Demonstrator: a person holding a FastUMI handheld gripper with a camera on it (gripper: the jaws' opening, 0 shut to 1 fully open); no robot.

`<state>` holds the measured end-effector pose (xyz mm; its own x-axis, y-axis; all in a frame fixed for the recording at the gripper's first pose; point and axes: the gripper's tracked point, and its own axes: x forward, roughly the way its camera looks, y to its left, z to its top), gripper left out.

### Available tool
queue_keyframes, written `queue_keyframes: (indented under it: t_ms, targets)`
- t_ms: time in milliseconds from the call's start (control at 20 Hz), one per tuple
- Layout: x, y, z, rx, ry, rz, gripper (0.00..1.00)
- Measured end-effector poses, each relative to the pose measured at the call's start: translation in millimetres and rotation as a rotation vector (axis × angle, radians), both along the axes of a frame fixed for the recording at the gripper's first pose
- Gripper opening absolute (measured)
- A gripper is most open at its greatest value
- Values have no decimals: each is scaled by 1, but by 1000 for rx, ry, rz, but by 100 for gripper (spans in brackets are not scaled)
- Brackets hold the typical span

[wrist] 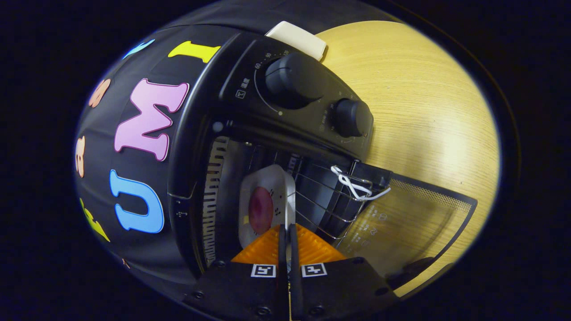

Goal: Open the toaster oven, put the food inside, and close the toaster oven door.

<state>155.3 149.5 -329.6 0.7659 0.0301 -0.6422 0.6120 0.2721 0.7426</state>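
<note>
**Inside the open toaster oven: jaws pinching a plate's rim**

Inside the toaster oven (250, 133), whose glass door (410, 223) hangs open over the wooden bench (428, 111), a white plate (267, 178) with a reddish piece of food (261, 209) rests on the wire rack (321, 196). The gripper (287, 229) has its jaws almost closed, pinching the plate's rim edge-on. A white string (352, 185) is tied to the rack.

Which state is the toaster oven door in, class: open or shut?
Open. The glass door hangs swung away from the toaster oven, baring the wire rack and plate inside.
</note>
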Motion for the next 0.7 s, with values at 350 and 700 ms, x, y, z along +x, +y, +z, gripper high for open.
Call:
queue_keyframes:
  t_ms: [350,700]
  targets:
    - [-10,26,15,56,-40,102,42]
    - [-48,45,29,-9,-26,253,99]
